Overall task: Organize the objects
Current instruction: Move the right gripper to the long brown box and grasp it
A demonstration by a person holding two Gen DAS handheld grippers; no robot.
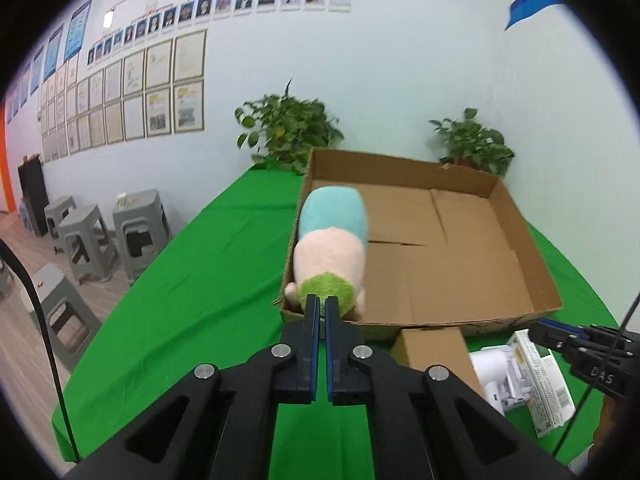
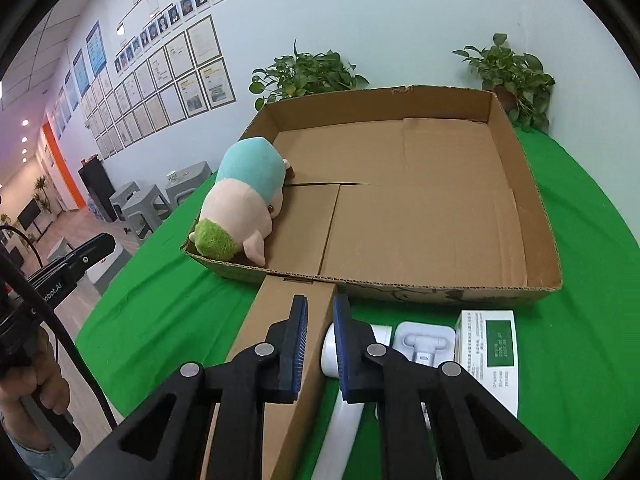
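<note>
A plush toy (image 1: 332, 240) with a teal, peach and green body lies inside the shallow cardboard tray (image 1: 520, 216), against its left wall. My left gripper (image 1: 322, 304) is shut and holds nothing; its tips sit just before the toy's green end at the tray's near corner. In the right wrist view the toy (image 2: 244, 200) rests in the tray (image 2: 532, 184). My right gripper (image 2: 320, 304) is shut with a narrow slit between its pads and nothing held. It hovers over the right edge of a long brown box (image 2: 276, 320), in front of the tray.
A white cylinder (image 2: 352, 420), a white pack (image 2: 424, 342) and a green-and-white carton (image 2: 492, 348) lie on the green cloth (image 1: 200, 280) before the tray. Two potted plants (image 1: 288, 128) (image 1: 476, 144) stand behind it. Grey stools (image 1: 136, 224) are off the left edge.
</note>
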